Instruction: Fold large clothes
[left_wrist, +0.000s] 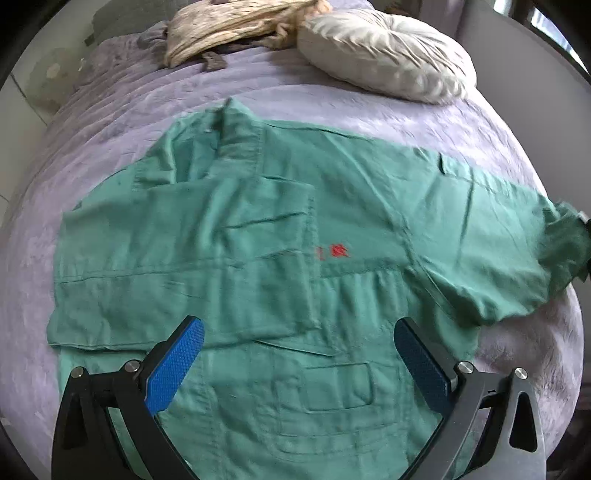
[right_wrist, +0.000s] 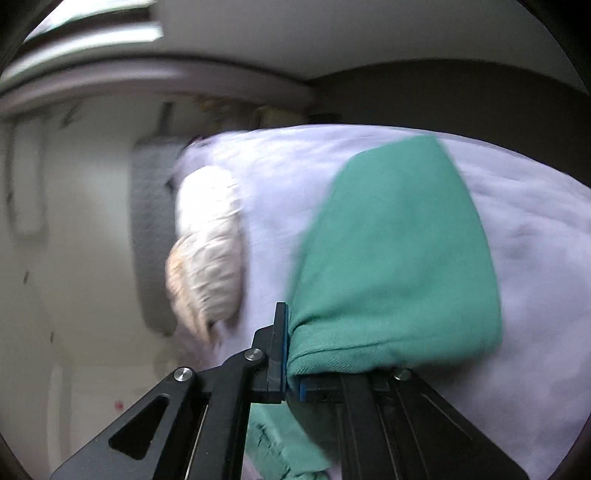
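Observation:
A large green jacket (left_wrist: 280, 236) with a small red mark (left_wrist: 334, 252) lies spread on a lilac bedspread (left_wrist: 122, 107). Its left sleeve is folded in across the body. My left gripper (left_wrist: 299, 332) hovers open and empty over the jacket's lower part, blue pads (left_wrist: 177, 365) wide apart. The right sleeve stretches to the right edge of the left wrist view (left_wrist: 554, 243). My right gripper (right_wrist: 290, 354) is shut on that green sleeve (right_wrist: 395, 266), which drapes over its fingers and hides the right one. The right wrist view is tilted and blurred.
A pale round cushion (left_wrist: 384, 51) and a beige crumpled cloth (left_wrist: 229, 26) lie at the bed's far end. The cushion also shows in the right wrist view (right_wrist: 207, 251). A white wall (right_wrist: 74, 221) lies beyond the bed.

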